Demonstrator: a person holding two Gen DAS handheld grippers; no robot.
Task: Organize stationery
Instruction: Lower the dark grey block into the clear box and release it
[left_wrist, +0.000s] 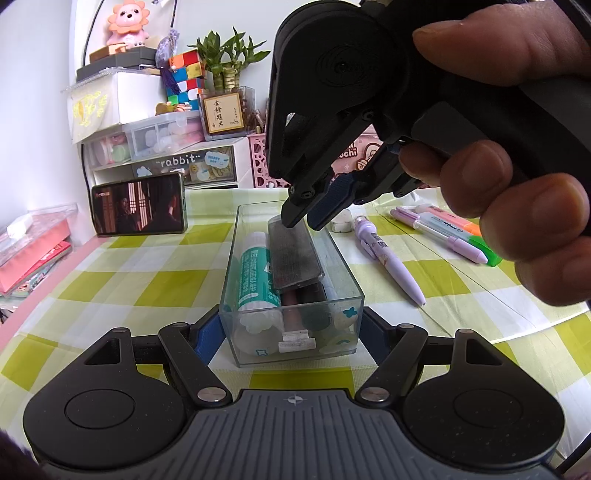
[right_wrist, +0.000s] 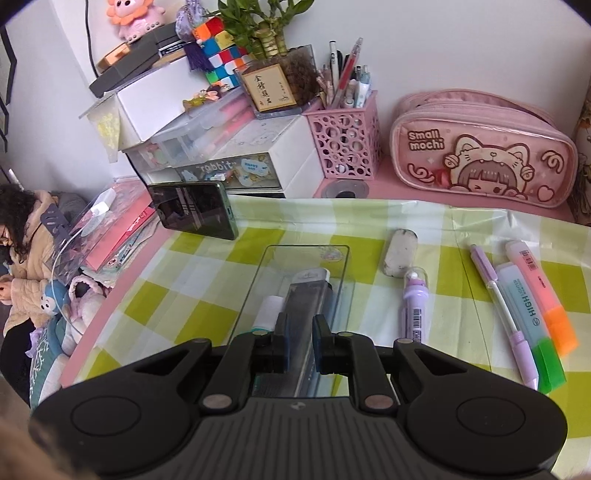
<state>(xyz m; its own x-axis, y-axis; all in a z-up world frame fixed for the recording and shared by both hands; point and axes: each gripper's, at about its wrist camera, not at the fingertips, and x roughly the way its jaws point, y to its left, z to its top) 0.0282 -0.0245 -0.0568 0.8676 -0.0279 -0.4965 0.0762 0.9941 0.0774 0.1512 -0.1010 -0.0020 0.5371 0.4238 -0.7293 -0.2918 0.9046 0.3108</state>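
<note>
A clear plastic box (left_wrist: 341, 291) stands on the checked tablecloth, holding a white-and-teal glue stick (left_wrist: 255, 273) and other items. My left gripper (left_wrist: 291, 332) is closed around the box's near end, fingers against both side walls. My right gripper (left_wrist: 301, 219) (right_wrist: 299, 328) is shut on a grey translucent lead case (left_wrist: 293, 254) (right_wrist: 306, 314) and holds it tilted over the box (right_wrist: 332, 254), its lower end resting inside. Loose on the cloth to the right lie a purple pen (left_wrist: 388, 258) (right_wrist: 415, 299), a thin purple pen (right_wrist: 504, 314), highlighters (right_wrist: 535, 306) and an eraser (right_wrist: 400, 251).
A phone (left_wrist: 140, 208) stands propped behind the box on the left. Drawer units (right_wrist: 229, 147), a pink pen holder (right_wrist: 345, 140) and a pink pencil case (right_wrist: 480, 155) line the back. A person (right_wrist: 22, 243) sits off the left table edge.
</note>
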